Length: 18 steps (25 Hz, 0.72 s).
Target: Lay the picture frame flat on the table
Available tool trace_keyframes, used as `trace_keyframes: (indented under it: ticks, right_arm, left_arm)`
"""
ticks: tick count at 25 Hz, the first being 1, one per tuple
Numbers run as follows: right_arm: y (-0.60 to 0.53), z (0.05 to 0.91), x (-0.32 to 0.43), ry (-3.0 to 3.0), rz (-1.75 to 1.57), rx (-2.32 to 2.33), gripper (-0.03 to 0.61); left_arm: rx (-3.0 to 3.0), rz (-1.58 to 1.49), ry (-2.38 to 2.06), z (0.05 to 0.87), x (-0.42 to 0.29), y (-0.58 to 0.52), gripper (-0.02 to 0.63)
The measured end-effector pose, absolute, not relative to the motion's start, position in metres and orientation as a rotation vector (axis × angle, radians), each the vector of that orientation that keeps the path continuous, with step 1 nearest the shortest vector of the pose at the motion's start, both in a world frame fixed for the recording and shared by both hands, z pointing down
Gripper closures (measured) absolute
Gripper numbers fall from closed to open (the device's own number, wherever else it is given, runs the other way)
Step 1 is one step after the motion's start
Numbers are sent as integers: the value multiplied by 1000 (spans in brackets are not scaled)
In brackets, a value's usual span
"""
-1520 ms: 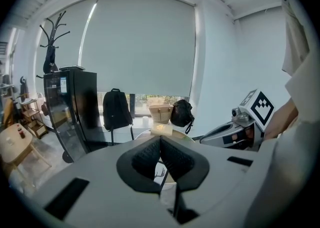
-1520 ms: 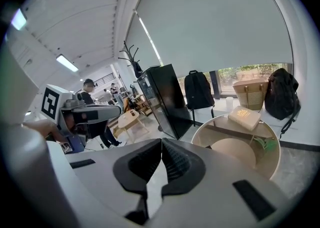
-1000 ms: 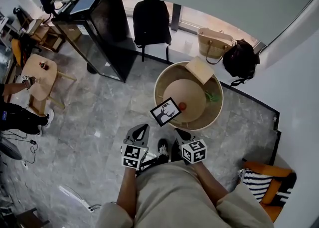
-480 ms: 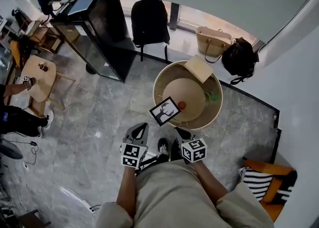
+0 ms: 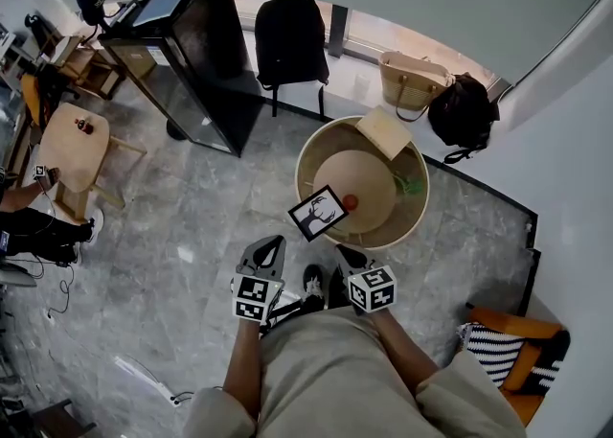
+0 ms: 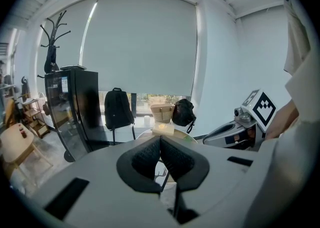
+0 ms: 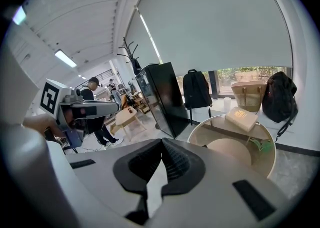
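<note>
The picture frame point(image 5: 318, 213), black-edged with a black-and-white print, stands tilted at the near left rim of the round glass-topped table point(image 5: 414, 219). My left gripper point(image 5: 268, 246) hangs shut and empty just short of the frame, to its lower left. To the frame's lower right, my right gripper point(image 5: 345, 254) is also shut and empty. In the left gripper view the jaws point(image 6: 160, 139) meet at the tips and part of the frame point(image 6: 161, 174) shows beneath them. The right gripper view has its jaws point(image 7: 161, 142) closed, with the table point(image 7: 202, 124) beyond.
On the table lie a book point(image 5: 383, 132), a small red object point(image 5: 351, 202) and a green item point(image 5: 410, 185). A black cabinet point(image 5: 187, 62), backpack point(image 5: 290, 43), woven bag point(image 5: 412, 81) and black bag point(image 5: 463, 112) line the far side. A striped chair point(image 5: 508, 355) stands at lower right.
Both grippers and the frame have stayed put. At the far left edge, a person beside the wooden side table has drawn an arm back.
</note>
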State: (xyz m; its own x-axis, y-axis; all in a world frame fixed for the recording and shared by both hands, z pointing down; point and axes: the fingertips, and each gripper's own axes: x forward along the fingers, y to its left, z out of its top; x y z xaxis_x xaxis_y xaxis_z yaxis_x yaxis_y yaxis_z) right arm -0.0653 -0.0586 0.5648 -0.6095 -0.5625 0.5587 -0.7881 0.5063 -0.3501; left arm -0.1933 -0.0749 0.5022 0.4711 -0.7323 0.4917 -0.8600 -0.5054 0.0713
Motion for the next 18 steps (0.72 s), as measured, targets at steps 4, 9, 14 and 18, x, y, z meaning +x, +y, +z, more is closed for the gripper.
trace_keyframes:
  ticks: [4, 9, 14, 18]
  right_arm:
    - [-59, 563, -64, -2387, 844, 1140, 546]
    - [-60, 561, -59, -2385, 844, 1160, 546]
    - [-61, 560, -55, -2382, 835, 1174, 546]
    - [-61, 557, -49, -2380, 839, 1195, 546]
  left_arm:
    - [2421, 579, -1352, 500, -192, -76, 592]
    - [2438, 586, -1333, 500, -184, -78, 592]
    - [2461, 587, -1328, 497, -180, -84, 592]
    - [2466, 604, -1307, 497, -175, -82, 592]
